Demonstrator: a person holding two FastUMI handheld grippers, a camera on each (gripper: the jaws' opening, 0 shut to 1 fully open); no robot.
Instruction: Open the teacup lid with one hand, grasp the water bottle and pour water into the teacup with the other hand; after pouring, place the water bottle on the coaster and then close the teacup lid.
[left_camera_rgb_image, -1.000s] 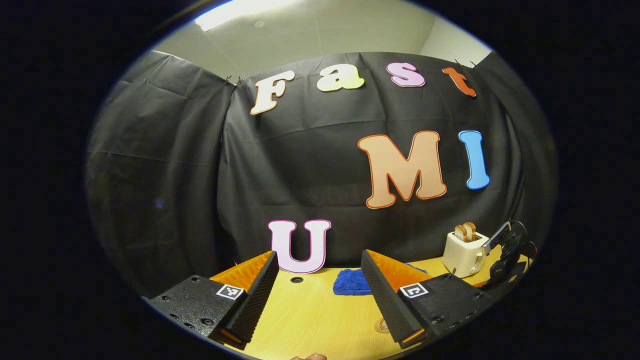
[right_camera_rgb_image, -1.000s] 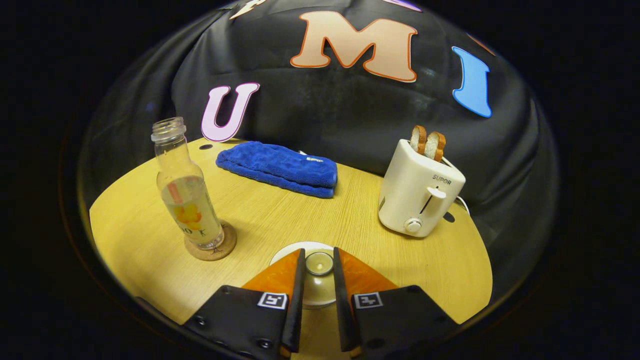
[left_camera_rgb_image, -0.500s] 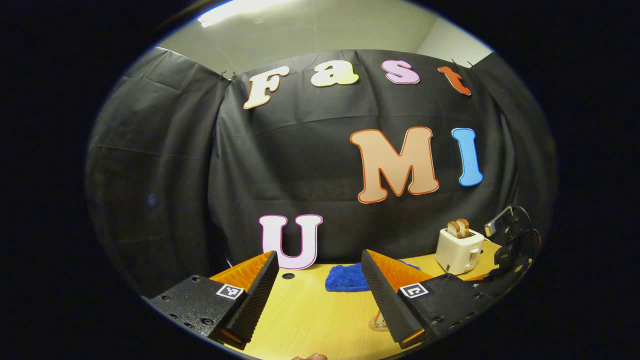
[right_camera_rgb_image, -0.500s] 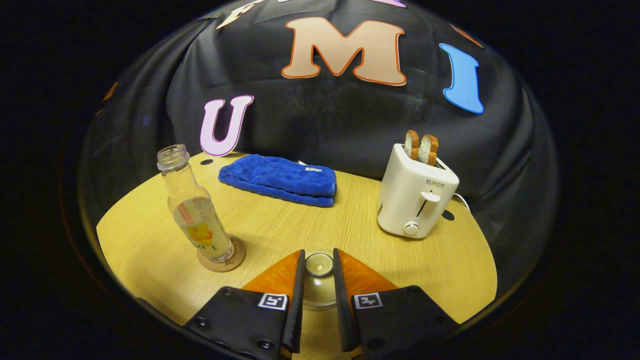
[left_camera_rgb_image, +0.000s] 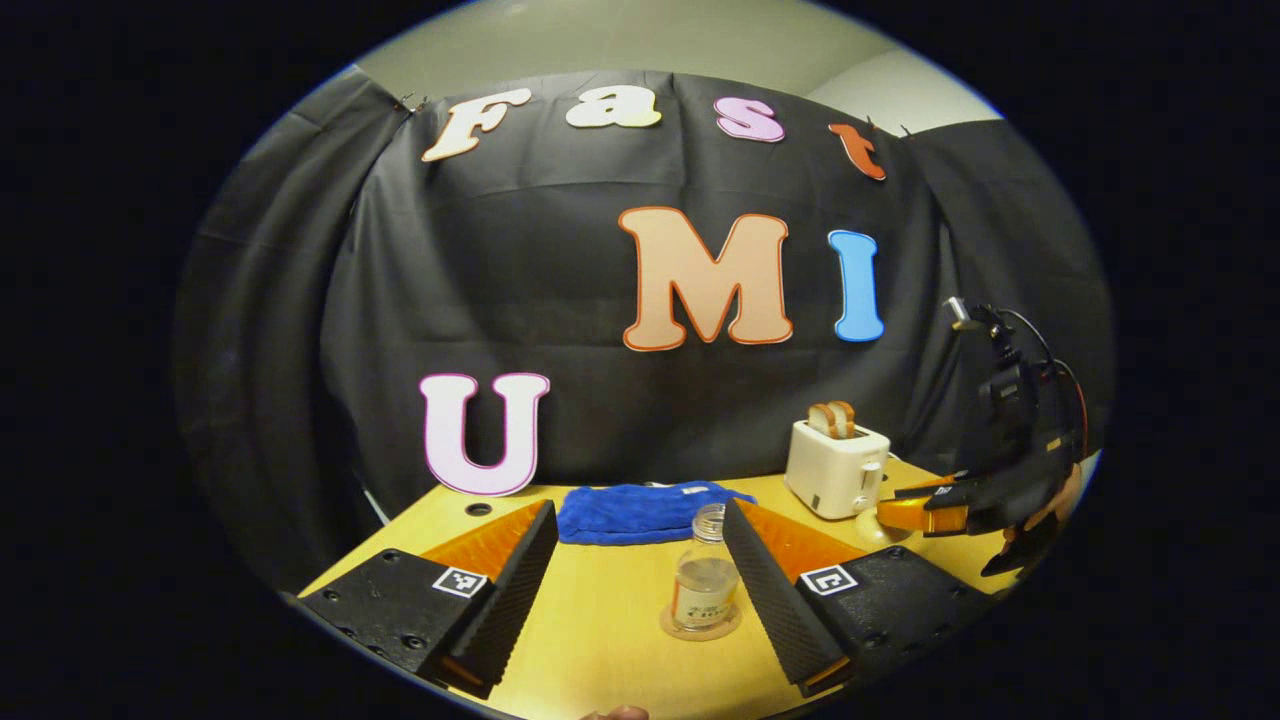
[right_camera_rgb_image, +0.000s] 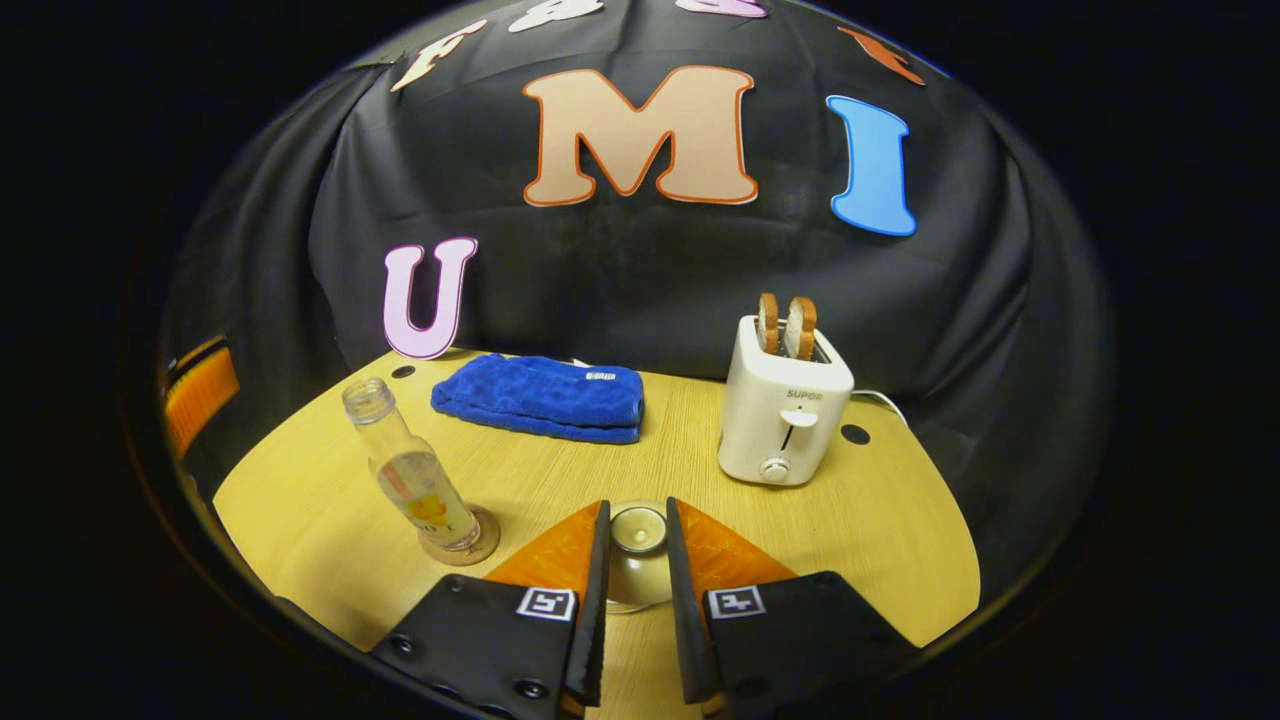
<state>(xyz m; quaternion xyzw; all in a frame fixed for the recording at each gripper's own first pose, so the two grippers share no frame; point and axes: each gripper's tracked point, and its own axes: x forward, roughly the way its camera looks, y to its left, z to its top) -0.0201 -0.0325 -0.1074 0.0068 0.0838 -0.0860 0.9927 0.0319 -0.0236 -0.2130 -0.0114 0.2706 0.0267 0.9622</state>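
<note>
Right tool (right_camera_rgb_image: 637, 560) clamps the clear glass teacup lid (right_camera_rgb_image: 638, 528); left tool (left_camera_rgb_image: 640, 590), jaws wide, should straddle the clear water bottle (left_camera_rgb_image: 704, 580) at twelve o'clock, squarely.

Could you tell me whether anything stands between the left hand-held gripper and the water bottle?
Nothing visible does. The left hand-held gripper is open, and the water bottle stands upright on its coaster straight ahead, with bare table between them.

toaster (right_camera_rgb_image: 783, 415) front: "SUPOR", above its lever
water bottle (right_camera_rgb_image: 415, 480) label, left of the toaster: print too small to read
blue towel (right_camera_rgb_image: 540, 397) tag: unreadable
</note>
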